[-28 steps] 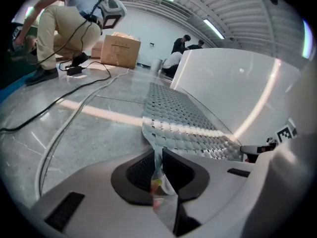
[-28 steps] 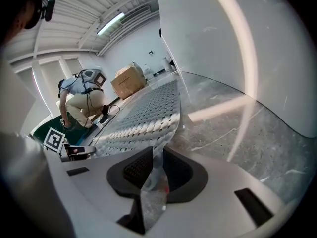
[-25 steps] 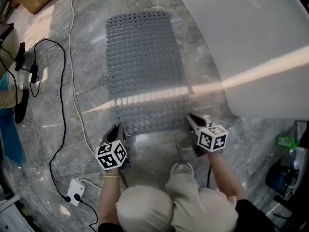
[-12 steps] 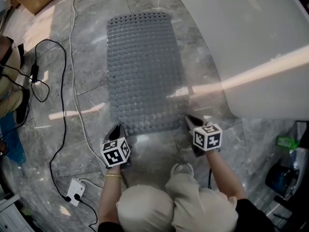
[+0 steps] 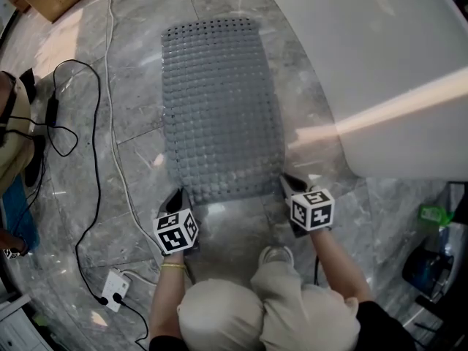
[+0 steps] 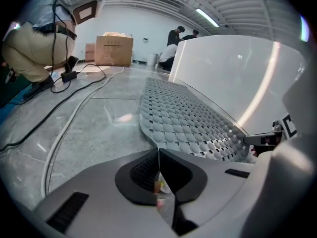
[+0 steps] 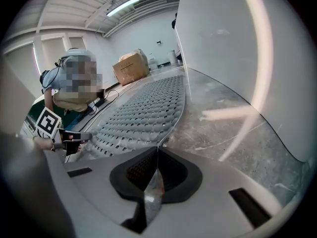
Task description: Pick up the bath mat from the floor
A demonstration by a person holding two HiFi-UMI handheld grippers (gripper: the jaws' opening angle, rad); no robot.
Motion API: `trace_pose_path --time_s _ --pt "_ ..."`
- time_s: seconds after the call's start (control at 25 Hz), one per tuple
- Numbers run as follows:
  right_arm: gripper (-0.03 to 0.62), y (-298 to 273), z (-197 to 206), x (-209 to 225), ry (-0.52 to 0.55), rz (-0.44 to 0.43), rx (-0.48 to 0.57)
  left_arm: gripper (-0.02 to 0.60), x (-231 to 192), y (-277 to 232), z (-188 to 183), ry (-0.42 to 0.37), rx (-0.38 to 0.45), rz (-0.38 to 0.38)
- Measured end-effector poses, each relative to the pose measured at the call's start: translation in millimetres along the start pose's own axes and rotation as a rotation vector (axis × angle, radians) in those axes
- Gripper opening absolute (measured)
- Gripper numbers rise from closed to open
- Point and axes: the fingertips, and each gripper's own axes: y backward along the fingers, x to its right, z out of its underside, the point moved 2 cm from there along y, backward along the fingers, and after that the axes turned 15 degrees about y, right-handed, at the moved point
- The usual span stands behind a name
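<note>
The left gripper [image 5: 178, 196] has its jaws pressed together on the near left corner of the grey bath mat [image 5: 219, 108]. In the left gripper view the studded, hole-punched bath mat [image 6: 183, 118] runs from the closed tips of the left gripper [image 6: 158, 152] away ahead and to the right. The right gripper [image 5: 287, 183] likewise pinches the near right corner. In its own view the right gripper [image 7: 158, 150] shows no gap, and the bath mat [image 7: 143, 113] spreads ahead and left of the jaws. The mat lies on the grey marble floor [image 5: 234, 232], and the white bathtub [image 5: 380, 72] stands just right of the right jaws. A cardboard box [image 6: 114, 50] sits far ahead of the left jaws, its print too small to read. Each gripper's cube bears black-and-white square markers.
</note>
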Motion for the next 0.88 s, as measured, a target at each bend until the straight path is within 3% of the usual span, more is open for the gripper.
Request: trace_pose_path --time_s 0.88 --pt "0.017 24 -32 -12 -0.003 0.003 0.039 0.005 31 29 -18 -0.018 0.03 0.048"
